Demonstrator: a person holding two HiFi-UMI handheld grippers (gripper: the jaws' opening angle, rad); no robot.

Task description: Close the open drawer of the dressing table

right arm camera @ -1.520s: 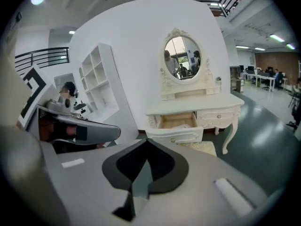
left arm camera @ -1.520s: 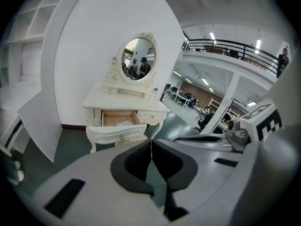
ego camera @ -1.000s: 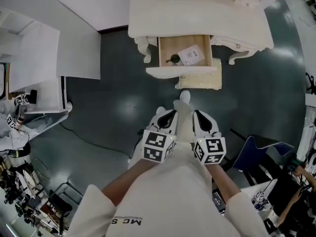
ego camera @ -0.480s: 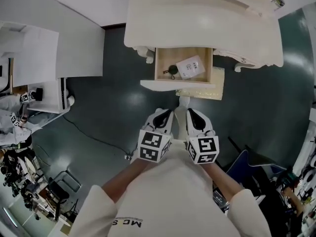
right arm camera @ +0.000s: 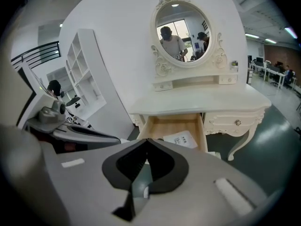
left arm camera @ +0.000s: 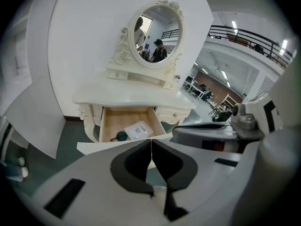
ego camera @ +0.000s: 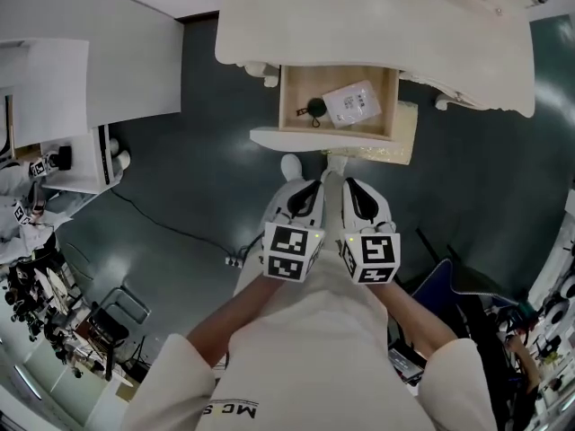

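Your left gripper [ego camera: 312, 187] and right gripper [ego camera: 348, 185] sit side by side in front of you, both angled down toward the dressing table [ego camera: 359, 21]. Neither one touches it.

In the left gripper view, your left gripper [left arm camera: 151, 143] has its dark pads pressed flat against each other with nothing caught between them. In the right gripper view, your right gripper [right arm camera: 146, 142] is closed the same way and is just as empty.

The drawer [ego camera: 310, 139] is pulled well out from under the front edge of the table top, at about the middle of the table. Its white front panel faces you, and its pale wooden floor is in plain view. From the gripper views, the drawer [left arm camera: 117, 119] [right arm camera: 171, 125] stands open just beyond the closed tips.

Two things lie inside the drawer:
- A white packet [ego camera: 352, 103] with print on it lies slightly askew toward the right wall. It also shows in both gripper views [left arm camera: 138, 129] [right arm camera: 180, 139].
- A small dark round thing [ego camera: 314, 108] [left arm camera: 122, 135] sits just beside the packet, nearer the drawer's middle.

A cream padded seat [ego camera: 406, 131] shows below the drawer's right front corner. At the table's back edge stands an oval mirror [left arm camera: 155, 34] [right arm camera: 182, 32] in a carved white frame, with people reflected in it.
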